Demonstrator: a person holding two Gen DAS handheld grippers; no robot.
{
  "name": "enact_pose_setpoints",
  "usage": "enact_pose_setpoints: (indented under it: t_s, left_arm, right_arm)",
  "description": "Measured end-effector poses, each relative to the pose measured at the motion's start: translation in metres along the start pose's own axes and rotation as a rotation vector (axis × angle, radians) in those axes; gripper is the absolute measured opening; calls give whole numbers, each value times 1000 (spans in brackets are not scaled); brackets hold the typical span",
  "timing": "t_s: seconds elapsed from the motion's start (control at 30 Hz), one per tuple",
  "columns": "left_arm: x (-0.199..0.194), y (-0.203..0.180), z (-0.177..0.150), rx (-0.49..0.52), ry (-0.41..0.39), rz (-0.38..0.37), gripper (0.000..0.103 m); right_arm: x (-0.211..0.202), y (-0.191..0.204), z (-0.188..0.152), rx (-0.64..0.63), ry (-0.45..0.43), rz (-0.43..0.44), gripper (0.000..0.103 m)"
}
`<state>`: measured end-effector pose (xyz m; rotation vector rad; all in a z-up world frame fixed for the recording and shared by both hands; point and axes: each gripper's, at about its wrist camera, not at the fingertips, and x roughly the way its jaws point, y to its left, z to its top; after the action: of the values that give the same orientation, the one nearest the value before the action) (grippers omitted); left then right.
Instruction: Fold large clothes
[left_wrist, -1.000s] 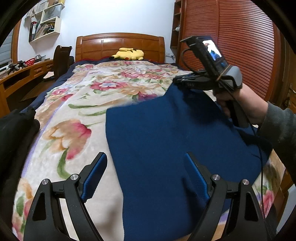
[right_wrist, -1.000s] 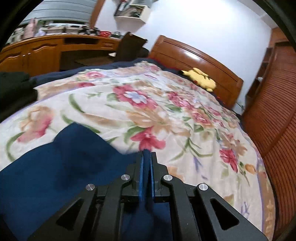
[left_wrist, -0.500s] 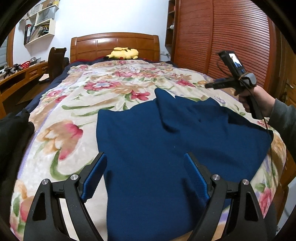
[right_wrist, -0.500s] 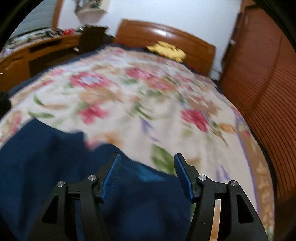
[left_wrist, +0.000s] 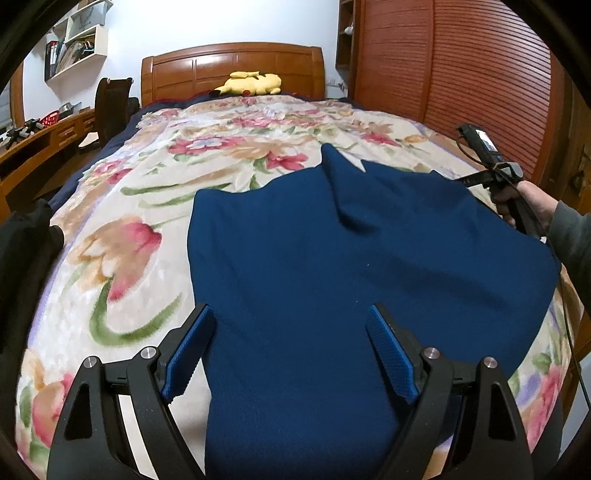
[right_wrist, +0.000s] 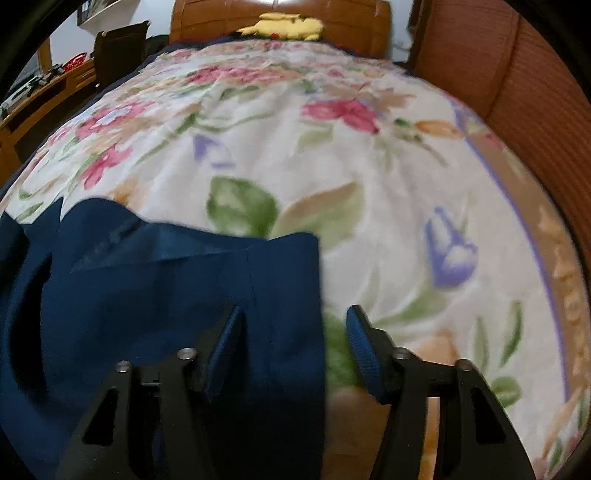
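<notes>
Across the foot of the bed, on a floral blanket (left_wrist: 129, 236), lies the navy garment (left_wrist: 332, 280), spread mostly flat with one pointed flap turned inward near its far edge. The left gripper (left_wrist: 288, 354) hovers over the near part of the cloth with its fingers wide and nothing between the blue pads. The right gripper (right_wrist: 295, 347), held in a person's hand at the garment's right side, has its fingers closing; the cloth's straight right edge sits between them, but the pads do not yet appear to press it.

To do this step well, I would judge that the right fingers should take the edge squarely, catching every layer at the corner rather than only the top one, and close fully before lifting. The left should pin or grip the matching near edge so the fold line runs straight. Carry the side over low and evenly, then smooth the inward flap, which could otherwise bunch inside the fold.

The garment looks like a thick, matte, slightly nubby knit or fleece, limp and heavy-draping, with a seam running along its right panel. The blanket is plush and soft, so it may drag on the cloth. The fingers' pads are ribbed and blue on rigid black arms
</notes>
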<state>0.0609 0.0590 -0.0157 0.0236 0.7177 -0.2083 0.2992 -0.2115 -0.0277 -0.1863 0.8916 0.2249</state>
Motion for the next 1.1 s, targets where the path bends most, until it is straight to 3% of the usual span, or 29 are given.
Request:
enact_pose_setpoints:
  t_s: [0.03,0.07,0.1,0.23,0.33,0.4,0.47,0.57,0.63,0.8,1.1]
  left_arm:
    - [0,0,0,0,3,1,85]
    - [1,-1,-1,0,7,2,85]
    - [1,0,-1,1,11,3,85]
    - [6,0,-2,-1,37,6,85]
    - [10,3,-4,-9,55,2,85]
    - [8,4,-4,-14,50,2,85]
    - [7,5,-4,-19,45,2,85]
    - [7,5,-3,-19,45,4,85]
    - [5,4,-3,-17,42,7,85]
    - [2,5,-3,-17,32,10,85]
    - [1,6,-2,-19,22,12,85]
  right_arm:
    - [2,4,0,-37,-6,-9,29]
    - [0,8,1,-68,-15,-9,14]
    - [-1,9,2,-89,-20,-7,7]
    - [-24,5,3,-124,-139,-67,3]
    - [-51,-26,6,9,-258,-170,2]
    - [-48,-47,6,86,-217,-249,2]
    - [-37,-53,3,78,-153,-260,2]
    - [-36,-54,-2,67,-156,-269,3]
    - [-43,-57,-3,86,-168,-275,11]
    - [-74,-26,-6,30,-243,-223,55]
    - [-121,58,-82,-177,-257,35,57]
